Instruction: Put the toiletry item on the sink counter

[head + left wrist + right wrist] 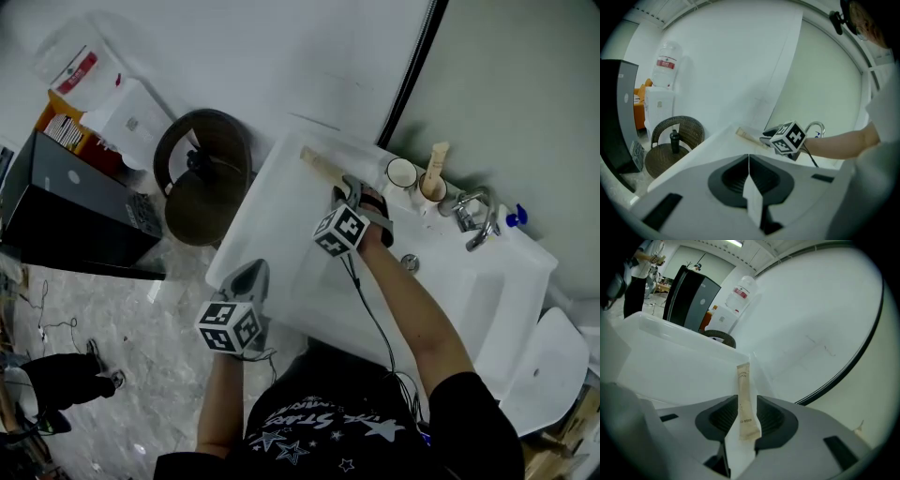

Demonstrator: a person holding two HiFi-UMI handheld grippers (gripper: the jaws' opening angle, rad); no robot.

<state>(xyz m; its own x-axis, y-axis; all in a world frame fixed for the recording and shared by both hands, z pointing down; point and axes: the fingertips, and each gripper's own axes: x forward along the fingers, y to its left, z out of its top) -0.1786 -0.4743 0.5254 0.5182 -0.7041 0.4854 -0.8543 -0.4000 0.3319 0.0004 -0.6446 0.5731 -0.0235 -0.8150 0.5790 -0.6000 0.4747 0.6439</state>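
Right gripper point(347, 190): fingers point(776, 416) apart, wide gap. A slim beige sachet point(744, 394) shows in that gap, neither pad pressing on it. Gripper pitched down and forward, marker cube point(339, 230) up. Right forearm point(412, 309) bare and stretched out ahead, running diagonally from the short black sleeve point(473, 408) to the gripper.

Left gripper point(251, 272): fingers point(731, 173) closed, pads meeting along a thin seam, nothing between. It is held low and close to the body, well apart from the right one, tilted down. Left forearm point(220, 403) bare and tucked in, nearly straight up the head view.
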